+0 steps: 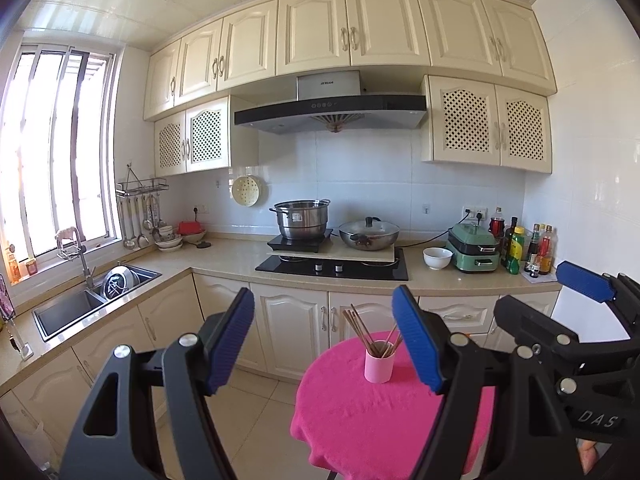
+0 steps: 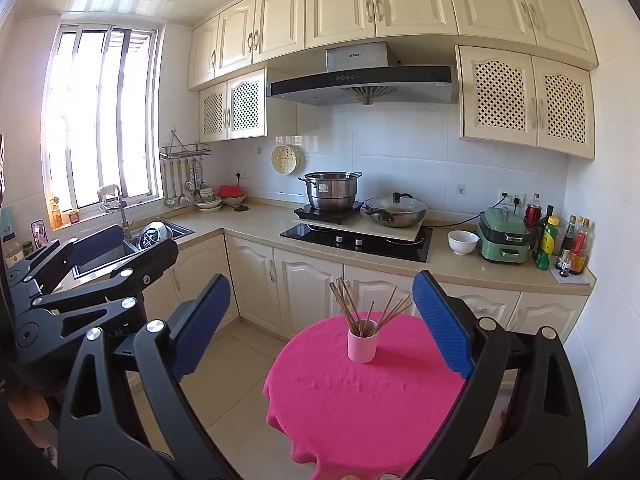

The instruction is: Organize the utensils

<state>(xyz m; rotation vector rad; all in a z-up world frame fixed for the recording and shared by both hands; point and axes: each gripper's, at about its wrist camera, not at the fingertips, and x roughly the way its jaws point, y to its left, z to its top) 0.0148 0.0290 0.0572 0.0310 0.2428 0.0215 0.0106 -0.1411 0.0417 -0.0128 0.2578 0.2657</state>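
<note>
Both tools are held above the near edge of the round tabletop (image 1: pixel 360 420), each with its blue pads spread wide and holding nothing: the left tool (image 1: pixel 324 344) and, just beside it, the right tool (image 2: pixel 320 324). Between the pads stands a pink cup (image 2: pixel 362 346) on the pink cloth, upright, with the chopsticks (image 2: pixel 352 308) fanned out of it. Nothing lies between tools and cup. Beyond are the cabinets, a hob with a steel pot (image 2: pixel 330 192) and a lidded wok (image 2: pixel 394 210).

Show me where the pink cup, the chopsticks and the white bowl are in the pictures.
pink cup (image 2: pixel 362 347), right wrist view, on its front wall.
chopsticks (image 2: pixel 345 304), right wrist view, on the left bundle above the cup.
white bowl (image 1: pixel 437 258), left wrist view, on its outer side.
</note>
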